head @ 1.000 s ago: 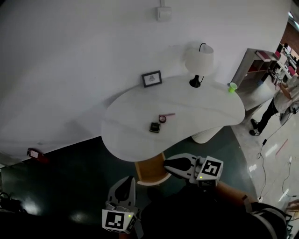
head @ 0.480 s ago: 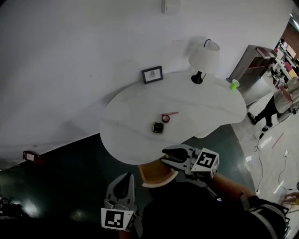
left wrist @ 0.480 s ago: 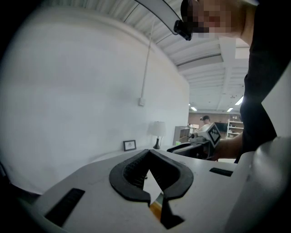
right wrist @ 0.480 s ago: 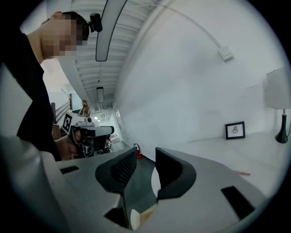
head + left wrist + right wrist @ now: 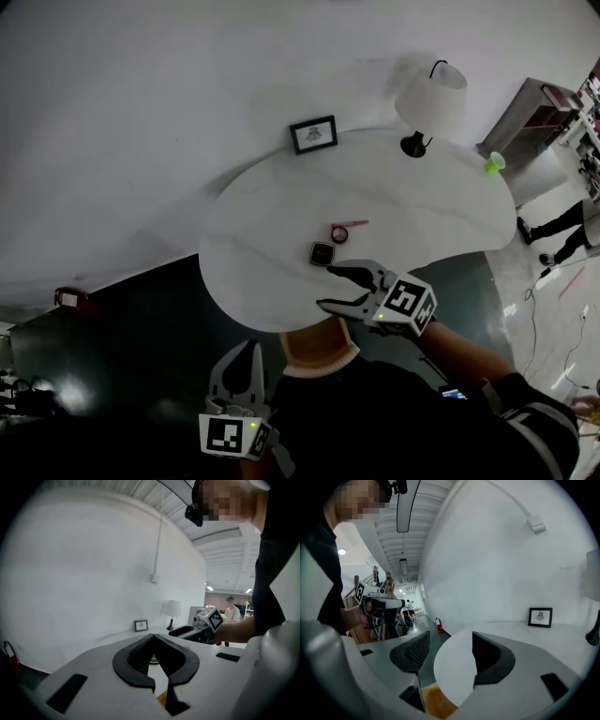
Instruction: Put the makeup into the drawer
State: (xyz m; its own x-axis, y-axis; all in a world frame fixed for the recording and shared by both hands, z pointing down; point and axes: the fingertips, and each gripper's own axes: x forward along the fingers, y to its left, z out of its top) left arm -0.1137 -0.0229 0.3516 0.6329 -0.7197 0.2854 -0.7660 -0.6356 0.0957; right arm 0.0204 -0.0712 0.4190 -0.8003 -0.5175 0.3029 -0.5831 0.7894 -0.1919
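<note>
As right gripper (image 5: 326, 286) jaws just opened (empty) | left gripper (image 5: 247, 354): closed

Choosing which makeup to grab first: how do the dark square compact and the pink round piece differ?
The dark square compact is near black and boxy; the pink round piece is a small ring with a thin stem. The compact lies nearer the table's front edge; the pink piece sits just behind it. Both rest on the white rounded table.
</note>
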